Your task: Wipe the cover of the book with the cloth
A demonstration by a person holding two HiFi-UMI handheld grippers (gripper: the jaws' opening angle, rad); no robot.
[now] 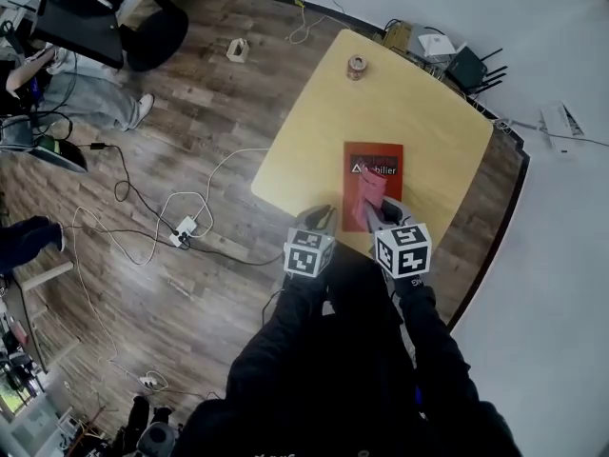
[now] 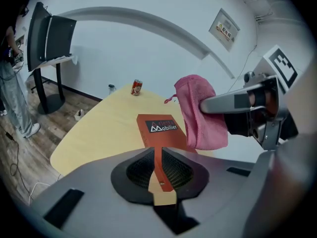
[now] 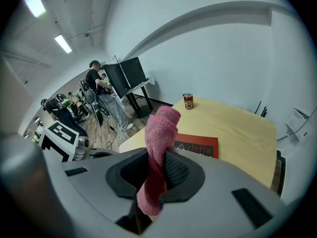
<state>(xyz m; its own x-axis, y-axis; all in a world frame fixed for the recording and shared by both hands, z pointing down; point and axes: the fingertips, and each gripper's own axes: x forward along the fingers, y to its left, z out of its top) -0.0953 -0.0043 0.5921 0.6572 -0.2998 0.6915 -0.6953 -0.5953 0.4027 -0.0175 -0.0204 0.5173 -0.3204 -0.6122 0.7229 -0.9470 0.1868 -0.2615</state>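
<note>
A red book (image 1: 375, 165) lies flat on the yellow table (image 1: 428, 131), title upward, near the front edge. My right gripper (image 1: 374, 215) is shut on a pink cloth (image 1: 369, 193), which hangs over the near half of the cover. In the right gripper view the cloth (image 3: 159, 148) stands up out of the jaws of the right gripper (image 3: 157, 171); the book (image 3: 198, 146) lies behind it. I cannot tell if cloth and cover touch. My left gripper (image 1: 327, 215) is by the book's near left corner. Its jaws are almost together with nothing between them, and the book (image 2: 163, 128) shows beyond them, cloth (image 2: 198, 115) at right.
A small can (image 1: 357, 66) stands at the table's far end. Cables and a power strip (image 1: 185, 228) lie on the wooden floor to the left. A router (image 1: 468, 67) and boxes sit by the wall. A person (image 3: 101, 90) stands at a monitor stand further left.
</note>
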